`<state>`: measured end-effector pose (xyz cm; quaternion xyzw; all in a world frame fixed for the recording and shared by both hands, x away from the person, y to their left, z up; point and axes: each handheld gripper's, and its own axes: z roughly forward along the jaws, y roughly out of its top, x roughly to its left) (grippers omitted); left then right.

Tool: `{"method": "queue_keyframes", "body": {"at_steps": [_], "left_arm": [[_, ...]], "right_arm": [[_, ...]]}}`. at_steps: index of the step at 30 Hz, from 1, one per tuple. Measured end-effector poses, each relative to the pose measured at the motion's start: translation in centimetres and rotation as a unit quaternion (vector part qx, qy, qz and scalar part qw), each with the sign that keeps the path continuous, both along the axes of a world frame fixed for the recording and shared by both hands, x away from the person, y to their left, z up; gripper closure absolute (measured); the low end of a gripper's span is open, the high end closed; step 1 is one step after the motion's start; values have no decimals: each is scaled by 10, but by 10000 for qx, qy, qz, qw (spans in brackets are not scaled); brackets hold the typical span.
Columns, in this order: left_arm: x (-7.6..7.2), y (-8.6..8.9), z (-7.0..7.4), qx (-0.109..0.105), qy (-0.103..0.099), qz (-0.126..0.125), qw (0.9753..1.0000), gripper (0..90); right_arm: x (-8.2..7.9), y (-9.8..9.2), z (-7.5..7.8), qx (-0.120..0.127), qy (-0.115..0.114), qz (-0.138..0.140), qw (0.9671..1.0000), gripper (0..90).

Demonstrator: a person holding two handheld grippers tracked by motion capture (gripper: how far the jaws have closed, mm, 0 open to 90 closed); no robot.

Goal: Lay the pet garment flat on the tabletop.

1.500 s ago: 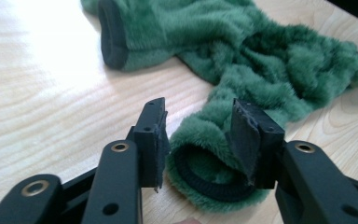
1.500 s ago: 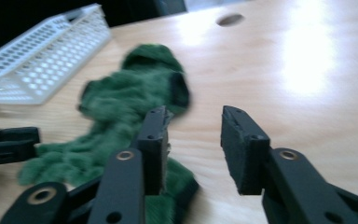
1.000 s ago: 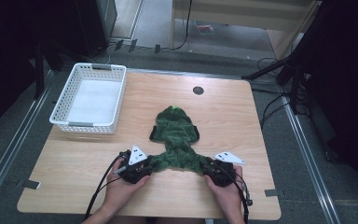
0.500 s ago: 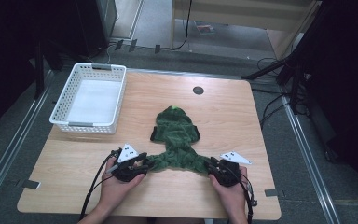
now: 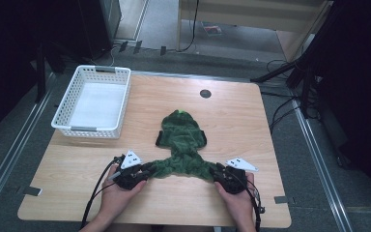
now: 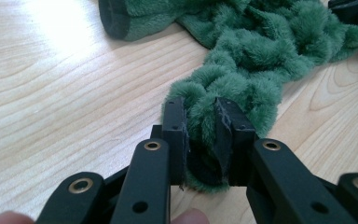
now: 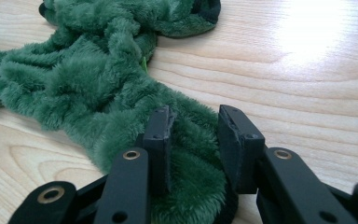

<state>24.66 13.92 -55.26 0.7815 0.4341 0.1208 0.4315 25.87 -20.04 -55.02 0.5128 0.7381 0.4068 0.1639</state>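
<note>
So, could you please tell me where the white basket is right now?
In the high view the white basket sits at the table's far left corner, left of the green fleece garment.

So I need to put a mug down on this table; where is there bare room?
Bare wood lies right of the green fleece garment out to the table edge, at the far side around the round dark spot, and between the white basket and the garment. The near middle is crowded: left gripper and right gripper grip the garment's corners.
</note>
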Motion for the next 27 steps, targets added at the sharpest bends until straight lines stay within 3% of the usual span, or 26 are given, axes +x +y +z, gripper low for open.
{"method": "queue_keyframes", "body": {"at_steps": [7, 10, 11, 13, 15, 21, 24, 27], "left_arm": [[0, 5, 0, -90, -5, -103, 9999, 750], [1, 10, -1, -259, 83, -127, 9995, 713], [2, 11, -1, -304, 115, -106, 9994, 705], [2, 11, -1, -308, 104, -84, 9994, 703], [0, 9, 0, -257, 26, -68, 9996, 718], [-1, 8, 0, -207, -42, -73, 9998, 770], [-1, 8, 0, -231, -31, -83, 9997, 770], [-1, 8, 0, -242, -34, -85, 9997, 769]], "right_arm": [[-1, 0, 4, 77, 2, 69, 9999, 617], [2, -1, 22, -9, -555, 137, 9984, 572], [6, -2, 29, 108, -623, 131, 9979, 566], [18, -1, 40, 330, -629, 113, 9974, 564], [34, 5, 48, 374, -527, 68, 9979, 563], [91, 44, 72, 523, -402, 192, 9976, 541], [124, 63, 69, 683, -9, 276, 9973, 522], [151, 76, 53, 389, 291, 47, 9988, 514]]}}
